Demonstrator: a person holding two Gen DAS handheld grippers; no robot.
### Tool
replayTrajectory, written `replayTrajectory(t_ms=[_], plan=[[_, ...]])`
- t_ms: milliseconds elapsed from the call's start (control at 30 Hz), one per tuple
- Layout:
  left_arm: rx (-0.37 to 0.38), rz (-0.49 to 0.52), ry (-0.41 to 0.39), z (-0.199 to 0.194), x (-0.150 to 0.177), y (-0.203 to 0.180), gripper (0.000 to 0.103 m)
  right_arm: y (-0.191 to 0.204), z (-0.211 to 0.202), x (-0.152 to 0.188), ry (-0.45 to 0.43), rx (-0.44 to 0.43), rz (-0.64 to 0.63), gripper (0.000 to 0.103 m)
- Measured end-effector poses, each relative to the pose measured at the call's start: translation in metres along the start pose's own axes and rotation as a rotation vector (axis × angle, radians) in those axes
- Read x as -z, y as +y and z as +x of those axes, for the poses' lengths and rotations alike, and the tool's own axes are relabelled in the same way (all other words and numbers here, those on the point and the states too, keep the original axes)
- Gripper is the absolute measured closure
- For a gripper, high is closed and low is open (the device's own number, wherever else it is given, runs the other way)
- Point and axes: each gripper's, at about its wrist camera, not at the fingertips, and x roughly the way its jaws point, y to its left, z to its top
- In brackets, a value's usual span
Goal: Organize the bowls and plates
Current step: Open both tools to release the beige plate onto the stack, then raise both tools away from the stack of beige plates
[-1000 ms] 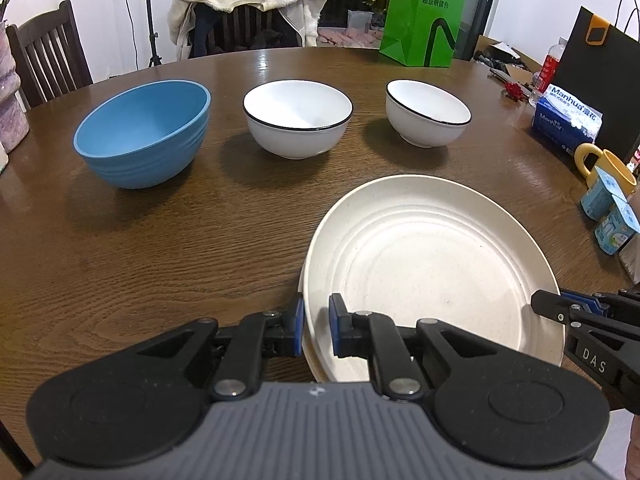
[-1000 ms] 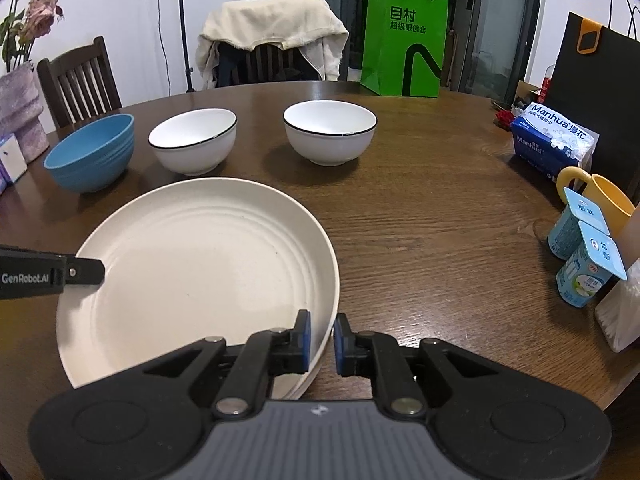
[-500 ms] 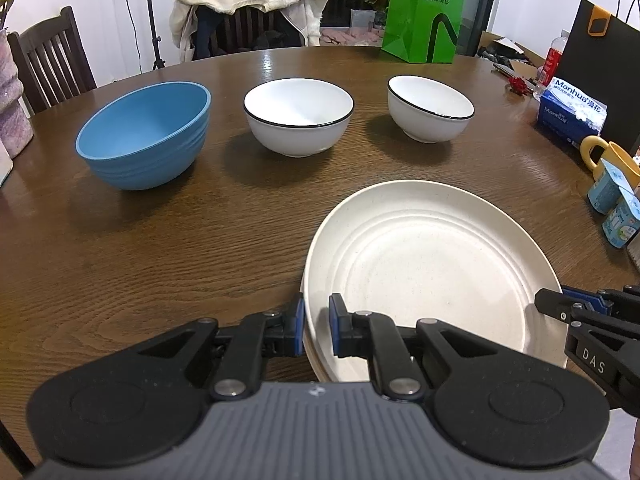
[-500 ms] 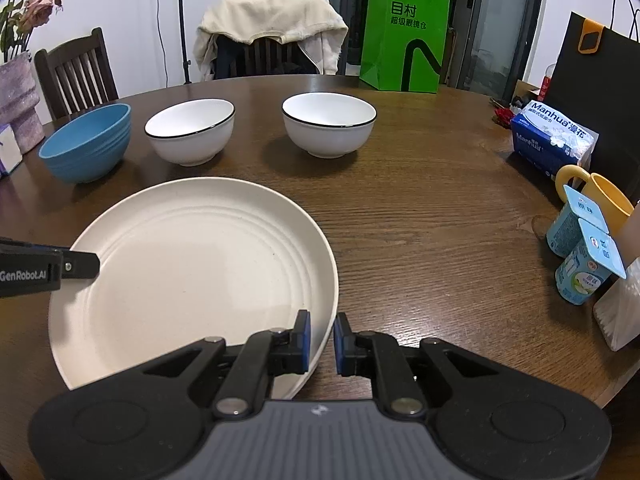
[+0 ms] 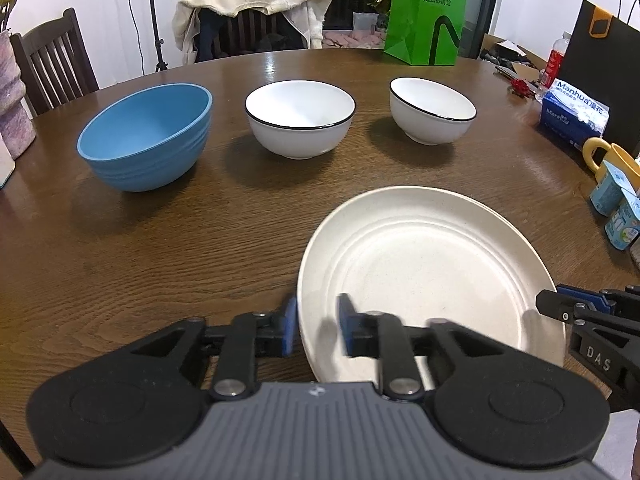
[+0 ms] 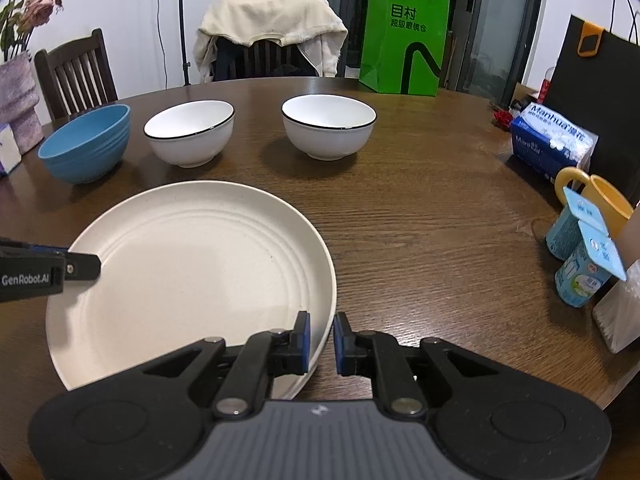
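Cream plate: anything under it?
A second rim peeks out under the cream round plate near the right tool, suggesting another plate below. The rest underneath is covered.

Left gripper (image 5: 315, 330) fingers, clamped on the near-left rim of the cream plate (image 5: 432, 264) in the earlier frames, now stand spread, rim loose between the pads. Right gripper (image 6: 321, 338) also widens slightly against earlier; its pads straddle the plate's right rim with a small gap showing. Plate sits a bit further down in both wrist views, flat on the wooden table (image 5: 120, 264).
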Motion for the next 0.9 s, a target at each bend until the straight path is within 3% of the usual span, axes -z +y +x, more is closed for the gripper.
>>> replayTrajectory(t_ms=[133, 167, 233, 400, 633, 900], plan=[[-0.005, -0.006, -0.024, -0.004, -0.002, 0.002, 0.051, -0.006, -0.001, -0.003, -0.003, -0.023, 0.036, 0.085], [-0.007, -0.007, -0.028, -0.005, -0.002, 0.002, 0.043, -0.007, -0.001, -0.003, -0.005, -0.022, 0.039, 0.080], [-0.008, -0.010, -0.042, -0.008, -0.004, 0.003, 0.029, -0.010, -0.002, -0.003, -0.007, -0.018, 0.047, 0.070], [-0.002, -0.018, -0.091, -0.022, -0.007, 0.006, 0.000, -0.020, -0.009, -0.006, -0.019, -0.039, 0.088, 0.033], [0.000, -0.027, -0.108, -0.044, -0.011, 0.010, 0.000, -0.030, -0.026, -0.010, -0.029, -0.099, 0.129, 0.002], [-0.010, -0.032, -0.120, -0.084, -0.011, 0.014, 0.000, -0.028, -0.062, -0.007, -0.015, -0.125, 0.120, 0.000]])
